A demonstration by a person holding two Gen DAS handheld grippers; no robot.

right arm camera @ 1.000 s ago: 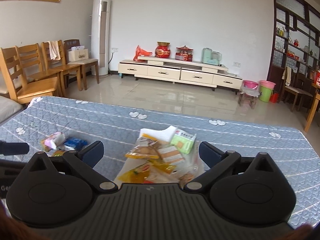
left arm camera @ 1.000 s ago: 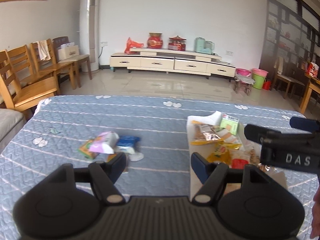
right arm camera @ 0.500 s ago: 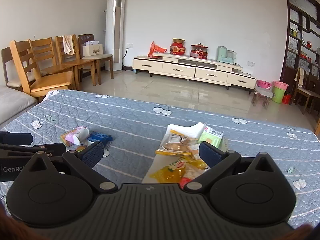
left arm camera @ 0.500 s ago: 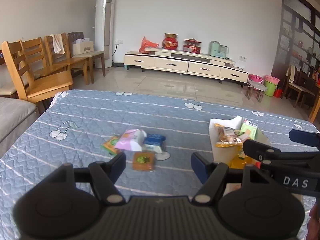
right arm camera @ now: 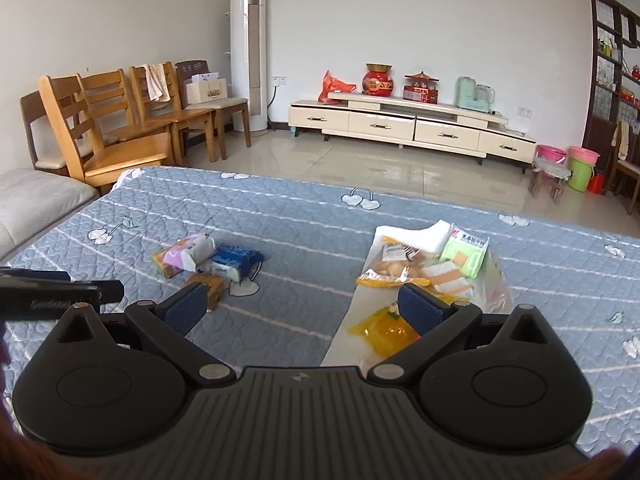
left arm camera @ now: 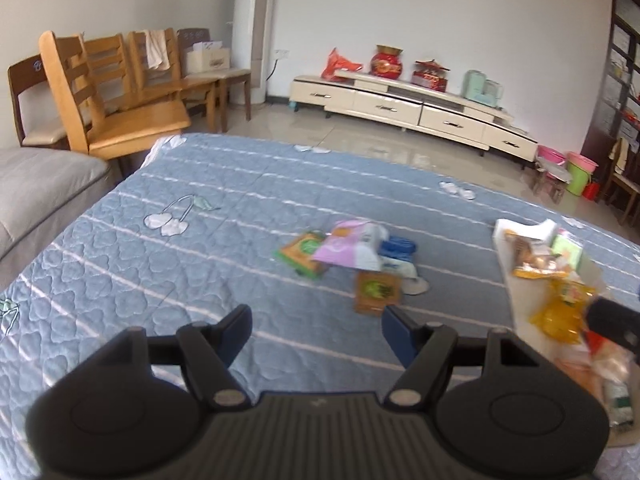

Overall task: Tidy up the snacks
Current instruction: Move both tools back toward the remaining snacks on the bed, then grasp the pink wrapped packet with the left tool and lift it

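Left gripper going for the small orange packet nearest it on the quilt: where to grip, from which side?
Grip the orange packet across its two long side edges, coming down from above and the near side. It lies flat and alone in front of the pile, straight ahead of the open left gripper. Its short span probably fits the jaws.

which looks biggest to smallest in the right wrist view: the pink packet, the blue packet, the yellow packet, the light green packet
1. yellow packet, though it lies nearest the camera and a finger hides part of it
2. pink packet and light green packet look alike; no ranking between them
3. blue packet, partly hidden by the pink one
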